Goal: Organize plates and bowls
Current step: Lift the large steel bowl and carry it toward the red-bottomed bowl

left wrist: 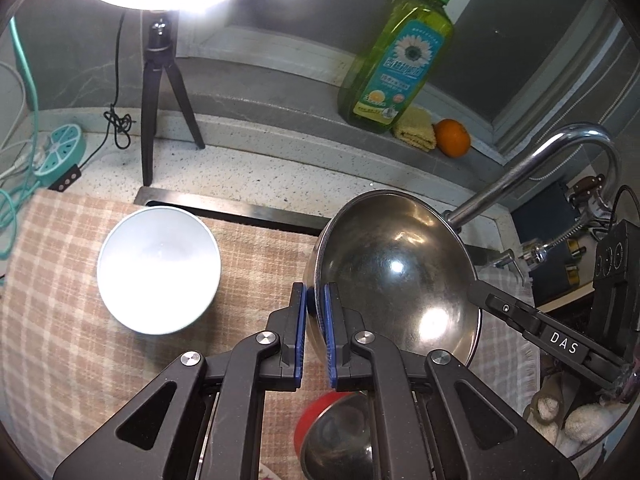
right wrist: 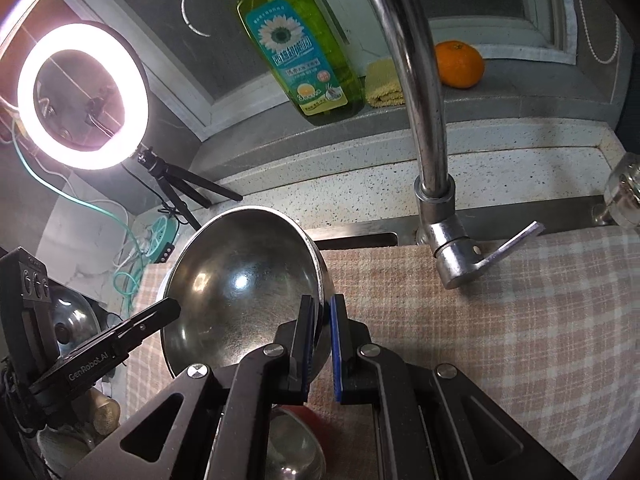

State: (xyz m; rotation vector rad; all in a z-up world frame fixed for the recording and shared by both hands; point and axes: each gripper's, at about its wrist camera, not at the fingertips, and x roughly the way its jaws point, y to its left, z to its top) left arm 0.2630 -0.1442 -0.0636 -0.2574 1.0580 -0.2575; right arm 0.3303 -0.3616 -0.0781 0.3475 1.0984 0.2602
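Steel bowl (left wrist: 394, 276) tilts, hollow facing near; left fingers (left wrist: 298, 320) and right fingers (right wrist: 338, 332) clench opposite rims.

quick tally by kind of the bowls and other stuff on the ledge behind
Steel bowls: 2, the big bowl held up by both tools, left tool and right tool, and a small bowl below.
White bowls: 1
Soap bottles: 1
Yellow cloths: 1
Oranges: 1
Total: 6
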